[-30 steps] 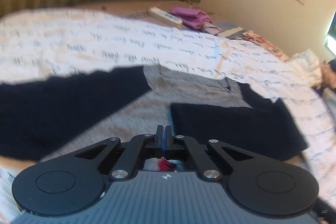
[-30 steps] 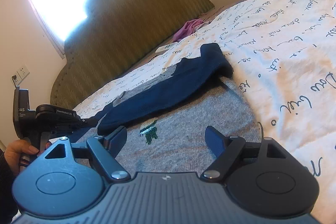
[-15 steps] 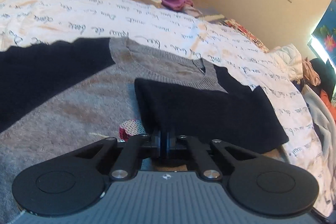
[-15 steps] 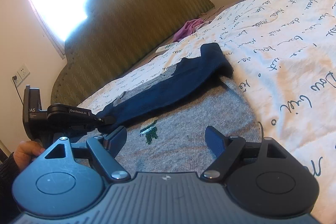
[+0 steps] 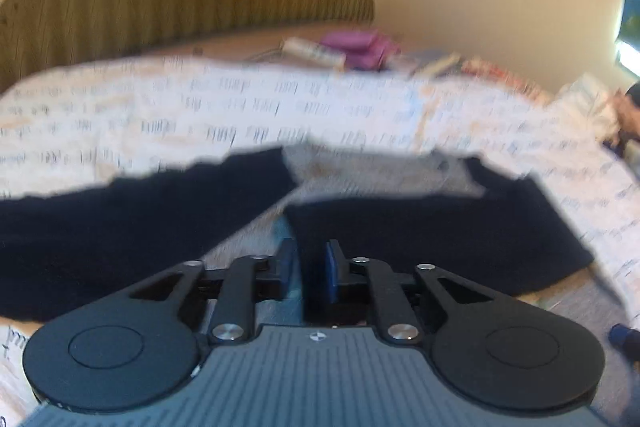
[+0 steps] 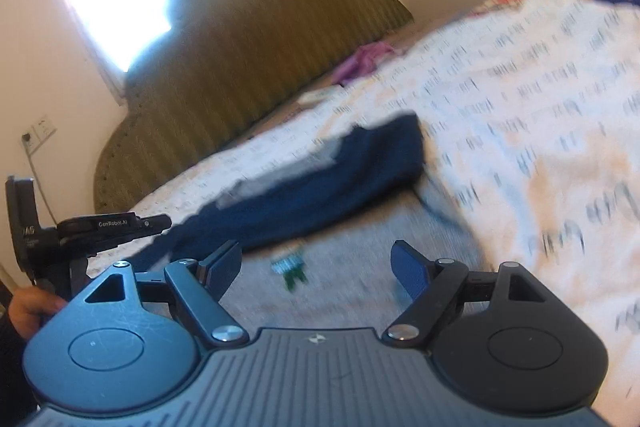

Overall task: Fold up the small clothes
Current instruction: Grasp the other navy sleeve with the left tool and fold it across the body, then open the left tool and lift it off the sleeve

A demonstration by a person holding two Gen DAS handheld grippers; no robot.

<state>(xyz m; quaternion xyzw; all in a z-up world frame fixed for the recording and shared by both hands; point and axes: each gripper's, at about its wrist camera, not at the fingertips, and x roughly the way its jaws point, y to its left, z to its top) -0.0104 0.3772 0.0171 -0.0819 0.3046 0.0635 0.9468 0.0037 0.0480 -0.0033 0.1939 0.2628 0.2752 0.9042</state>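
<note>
The left gripper (image 5: 308,269) has let go; clamped on the navy sleeve (image 5: 436,239) a moment ago, its pads now stand slightly apart and empty, so that sleeve lies folded over the grey sweater (image 6: 360,267) on the bed (image 5: 200,115); the right gripper (image 6: 316,267) gapes wide, holding nothing; only its view shows the green chest emblem (image 6: 290,267); only the left view shows the other sleeve (image 5: 132,219) unfolded.

L gripper (image 5: 309,269) fingers apart over sweater (image 5: 380,179).
</note>
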